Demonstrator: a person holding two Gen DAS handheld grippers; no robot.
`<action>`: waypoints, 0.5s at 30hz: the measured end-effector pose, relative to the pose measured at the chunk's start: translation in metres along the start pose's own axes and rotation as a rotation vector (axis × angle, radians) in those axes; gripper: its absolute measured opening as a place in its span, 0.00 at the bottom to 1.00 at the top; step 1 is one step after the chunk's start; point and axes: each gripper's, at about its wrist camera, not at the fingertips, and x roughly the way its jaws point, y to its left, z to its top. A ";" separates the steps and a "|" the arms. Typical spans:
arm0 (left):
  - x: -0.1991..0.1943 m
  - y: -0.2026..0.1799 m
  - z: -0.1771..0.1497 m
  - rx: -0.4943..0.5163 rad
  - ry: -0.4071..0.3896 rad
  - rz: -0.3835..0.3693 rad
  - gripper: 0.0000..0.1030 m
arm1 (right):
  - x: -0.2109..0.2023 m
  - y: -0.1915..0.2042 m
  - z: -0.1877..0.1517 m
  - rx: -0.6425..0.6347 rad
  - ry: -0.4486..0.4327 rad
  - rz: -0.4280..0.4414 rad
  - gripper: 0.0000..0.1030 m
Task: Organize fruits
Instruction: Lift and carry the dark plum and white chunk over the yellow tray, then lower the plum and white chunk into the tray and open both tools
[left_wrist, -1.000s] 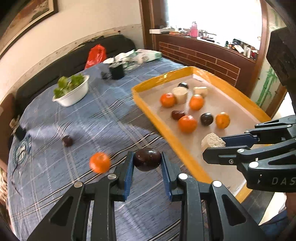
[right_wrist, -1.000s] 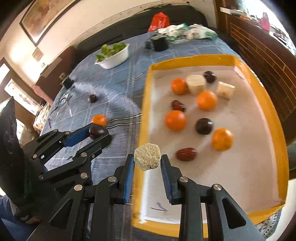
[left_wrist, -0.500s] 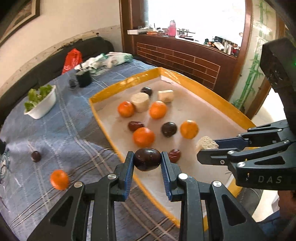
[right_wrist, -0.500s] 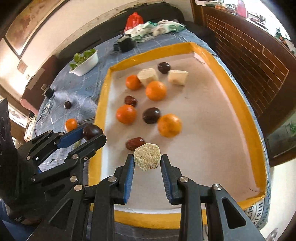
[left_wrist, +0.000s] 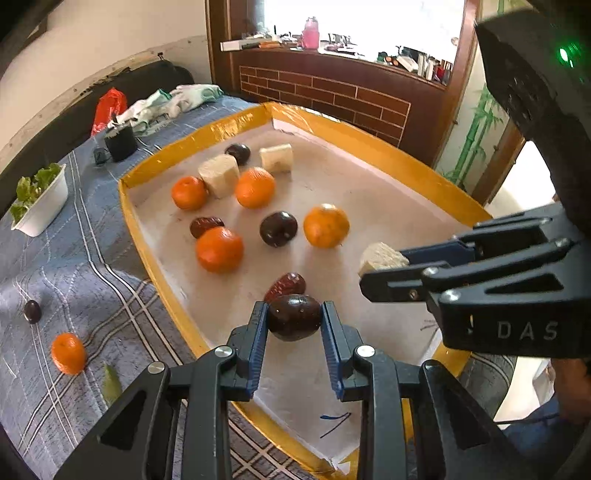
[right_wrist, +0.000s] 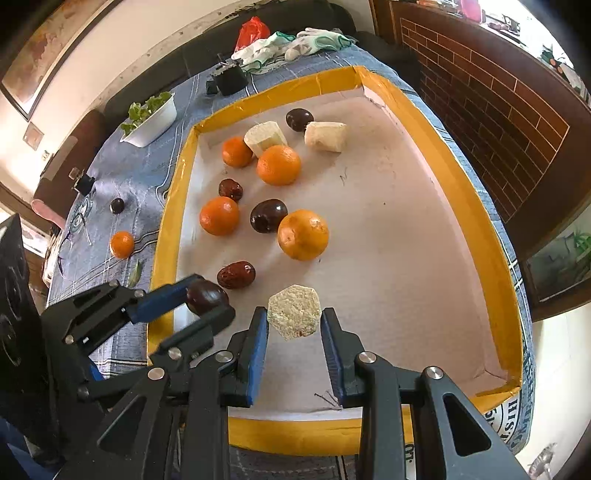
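Both grippers have moved in over the yellow-rimmed tray (left_wrist: 155, 236): left gripper (left_wrist: 294, 325) fingers clamp a dark plum (left_wrist: 293, 321), right gripper (right_wrist: 294, 325) fingers clamp a pale cut piece (right_wrist: 293, 316); releasing seems next.

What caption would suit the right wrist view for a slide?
Right gripper holds a pale hexagonal piece over the yellow-rimmed tray; left gripper holds a dark plum beside it.

Black gripper (left_wrist: 294, 326) frames, blue jaws, silver screws.
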 end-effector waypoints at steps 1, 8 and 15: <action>0.001 -0.001 -0.001 0.001 0.006 -0.002 0.27 | 0.001 0.000 0.000 0.000 0.001 0.000 0.31; 0.006 -0.001 -0.004 0.005 0.023 -0.010 0.27 | 0.005 0.003 0.002 -0.013 0.010 0.001 0.31; 0.006 -0.001 -0.005 0.011 0.023 -0.016 0.27 | 0.008 0.006 0.005 -0.023 0.013 0.000 0.31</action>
